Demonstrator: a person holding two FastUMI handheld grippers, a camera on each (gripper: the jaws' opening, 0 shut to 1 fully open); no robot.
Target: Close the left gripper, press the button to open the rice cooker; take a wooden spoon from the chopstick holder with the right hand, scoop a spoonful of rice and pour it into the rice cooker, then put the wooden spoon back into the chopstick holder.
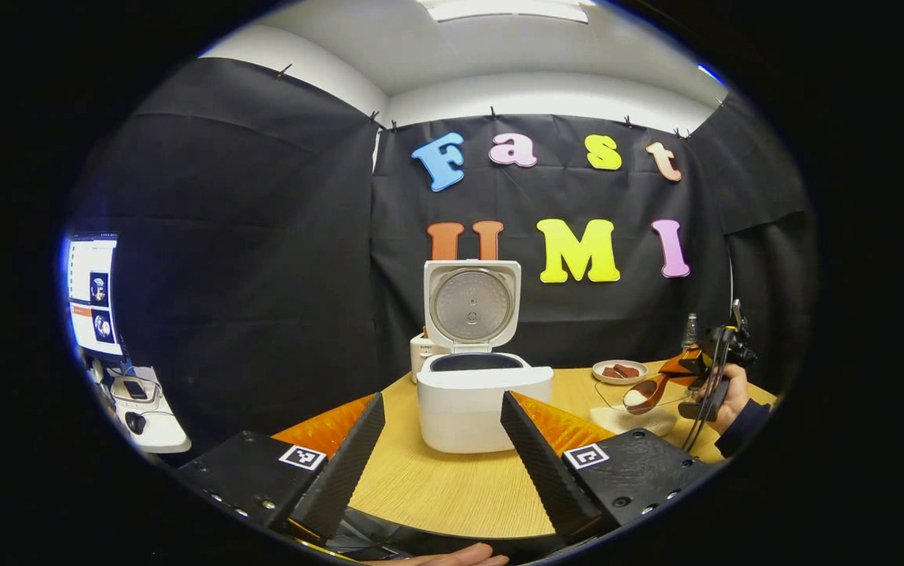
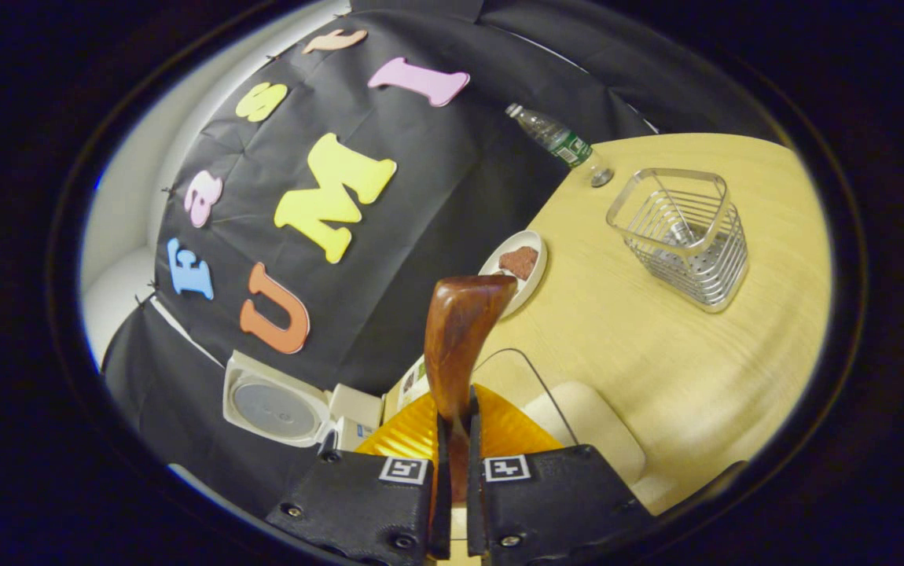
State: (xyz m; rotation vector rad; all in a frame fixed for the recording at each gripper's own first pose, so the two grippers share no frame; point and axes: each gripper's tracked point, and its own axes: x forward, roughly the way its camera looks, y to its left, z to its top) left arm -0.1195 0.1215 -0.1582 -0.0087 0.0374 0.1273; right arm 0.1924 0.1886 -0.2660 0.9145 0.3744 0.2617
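Seen in the left gripper view, a monitor (image 1: 93, 292) glows at far left, past the edge of the round wooden surface (image 1: 452, 487). The left tongs (image 1: 442, 440) hang low over the near edge, their two fingers spread wide apart and gripping nothing. Beyond them, at centre, the white rice cooker (image 1: 474, 393) stands with its lid (image 1: 472, 303) raised upright and the dark inner pot exposed. To the right, a small plate (image 1: 619, 370) with brown pieces sits farther back, and a hand holds the right tongs (image 1: 676, 377) above a glass bowl of rice (image 1: 641, 409), the wooden spoon (image 1: 647, 391) carrying white grains in its bowl. In the right gripper view, those tongs are clamped together on the spoon's handle, while the empty wire chopstick holder (image 2: 684, 236) stands at right, well apart from the spoon, with a plastic bottle (image 2: 558, 141) behind it.
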